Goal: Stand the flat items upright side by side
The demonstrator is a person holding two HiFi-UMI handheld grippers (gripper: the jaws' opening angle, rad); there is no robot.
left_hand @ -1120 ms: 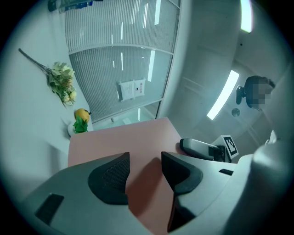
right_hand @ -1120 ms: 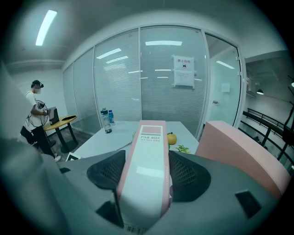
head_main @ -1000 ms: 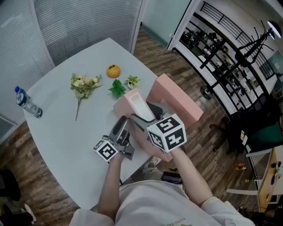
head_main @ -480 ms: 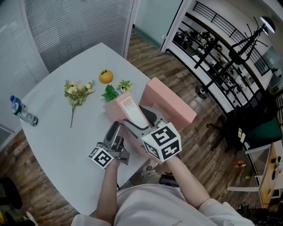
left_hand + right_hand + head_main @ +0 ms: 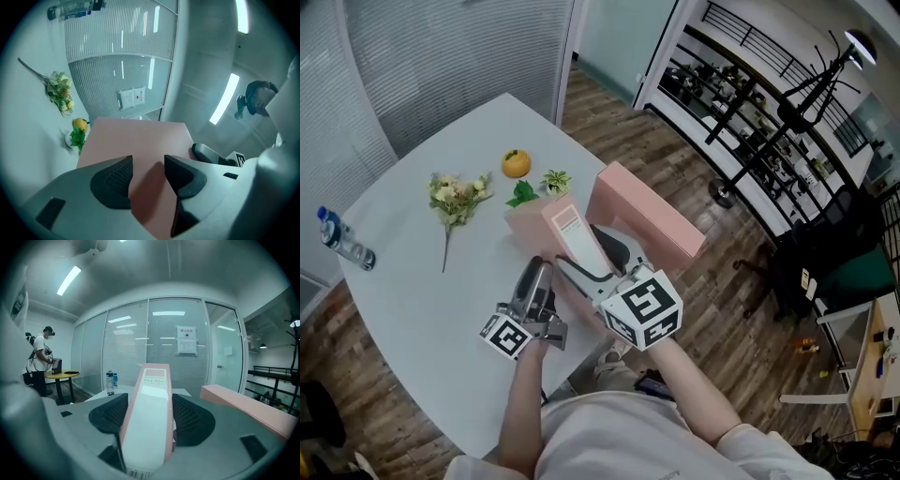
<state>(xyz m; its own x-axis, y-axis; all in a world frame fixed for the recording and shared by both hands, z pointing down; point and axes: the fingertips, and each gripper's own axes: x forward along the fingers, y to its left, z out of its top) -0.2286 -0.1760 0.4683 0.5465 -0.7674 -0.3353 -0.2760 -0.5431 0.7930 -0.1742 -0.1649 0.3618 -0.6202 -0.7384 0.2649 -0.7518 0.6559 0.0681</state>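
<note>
Right tongs [image 5: 149,413] clench a pink file box [image 5: 152,390] by its spine, printed "FILE BOX"; left tongs [image 5: 146,165] gape against its broad side, pointing slightly upward.

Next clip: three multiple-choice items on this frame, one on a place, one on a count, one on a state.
1. The orange lies: A beside the green leaves; B on a pink box; C by the water bottle.
2. Pink file boxes in view: A one; B two; C three.
3. The right gripper is: A open, empty; B shut on a flower; C shut on a file box.
Answers: A, the fruit is next to the leaves; B, the held file box and the second box beside it; C, its pads press the box's spine.
</note>
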